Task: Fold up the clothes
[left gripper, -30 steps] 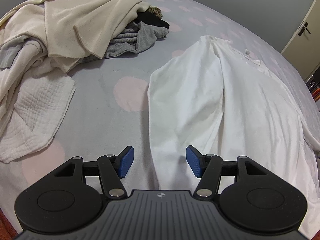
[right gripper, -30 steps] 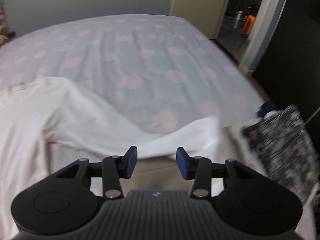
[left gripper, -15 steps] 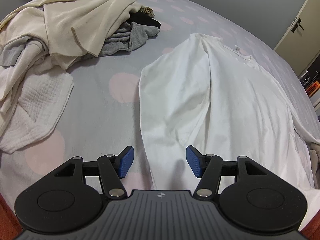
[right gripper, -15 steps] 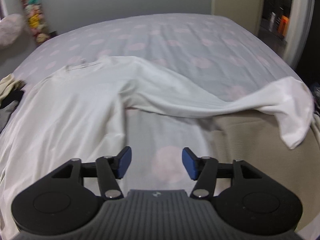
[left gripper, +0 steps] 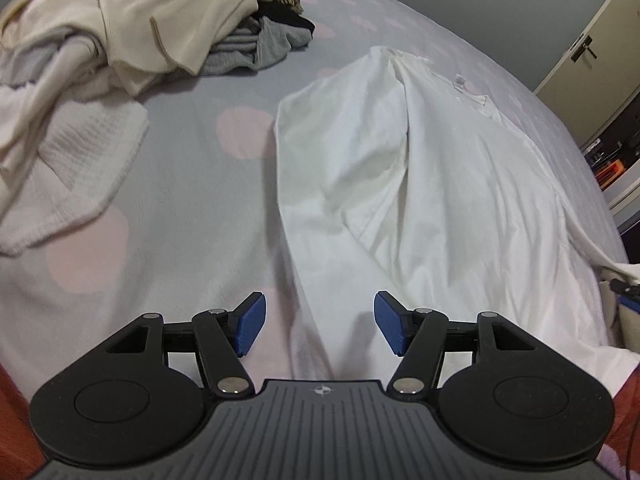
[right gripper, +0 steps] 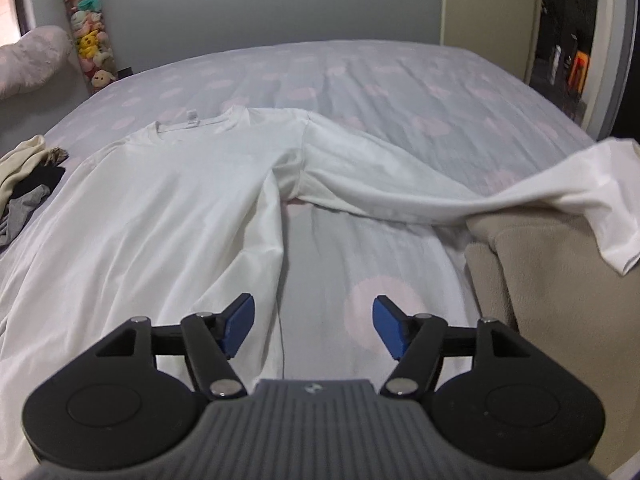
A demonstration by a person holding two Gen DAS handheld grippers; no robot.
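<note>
Between your 2 grippers lies the white long-sleeved cotton shirt (left gripper: 420,184), spread on the grey bedsheet with pale pink dots (left gripper: 192,216). Your left gripper (left gripper: 319,326) has its blue-padded fingers (left gripper: 251,328) spread wide and holds nothing; the shirt's lower left edge runs between them, below the pads, and contact cannot be confirmed. Your right gripper (right gripper: 312,326) is just as wide apart, and its blue pads (right gripper: 387,332) grip nothing either; the shirt's right side seam (right gripper: 276,264) passes beneath its left pad, while the right pad hangs over a pink dot on the sheet.

From the right wrist view, you see the shirt (right gripper: 168,208) lying collar away from you, the neck label (right gripper: 192,118) showing. Its right sleeve (right gripper: 440,196) stretches out sideways, and the cuff drapes over a beige upholstered block (right gripper: 552,280) at the bed's edge. From the left wrist view, the left sleeve is folded in over the body, making a long ridge down the front.

To your left sits a loose heap of cream, grey and black garments (left gripper: 160,24), with a white waffle-weave cloth (left gripper: 76,168) lying flat beside it, well apart from the shirt. A tall clear tube packed with small plush toys (right gripper: 90,36) stands against the grey wall, holding pale pink, yellow and white figures.
</note>
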